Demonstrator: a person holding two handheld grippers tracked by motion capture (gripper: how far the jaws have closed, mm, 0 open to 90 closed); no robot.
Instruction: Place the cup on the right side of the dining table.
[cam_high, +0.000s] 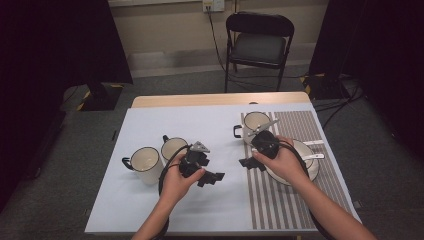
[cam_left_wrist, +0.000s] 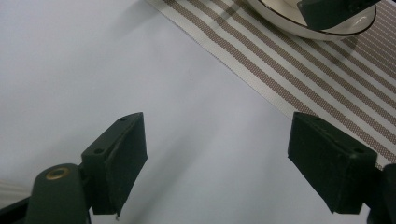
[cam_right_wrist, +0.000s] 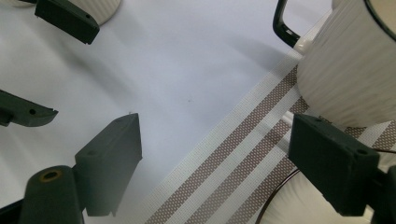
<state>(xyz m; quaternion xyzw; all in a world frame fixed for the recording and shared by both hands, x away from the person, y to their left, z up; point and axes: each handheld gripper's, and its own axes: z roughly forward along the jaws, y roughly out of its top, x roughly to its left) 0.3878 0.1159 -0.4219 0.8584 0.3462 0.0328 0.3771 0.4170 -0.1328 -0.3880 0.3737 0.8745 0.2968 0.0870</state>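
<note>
My left gripper (cam_high: 211, 179) hovers open over the pale tablecloth (cam_high: 150, 210) near the table's middle; in the left gripper view (cam_left_wrist: 217, 140) only bare cloth lies between its jaws. My right gripper (cam_high: 248, 164) is open too, at the left edge of the striped placemat (cam_high: 280, 210). In the right gripper view (cam_right_wrist: 215, 140) its jaws span the mat's edge, empty. A cream mug (cam_high: 256, 124) with a black handle stands on the mat just beyond it, large in the right gripper view (cam_right_wrist: 345, 60). A white plate (cam_high: 300, 180) lies under the right hand.
Two more cream mugs (cam_high: 145, 162) (cam_high: 172, 147) stand at the left of the cloth. Two pieces of cutlery (cam_high: 314, 156) rest on the plate's far side. The plate's rim (cam_left_wrist: 289, 25) lies beyond the left gripper. A black chair (cam_high: 259, 45) stands behind the table.
</note>
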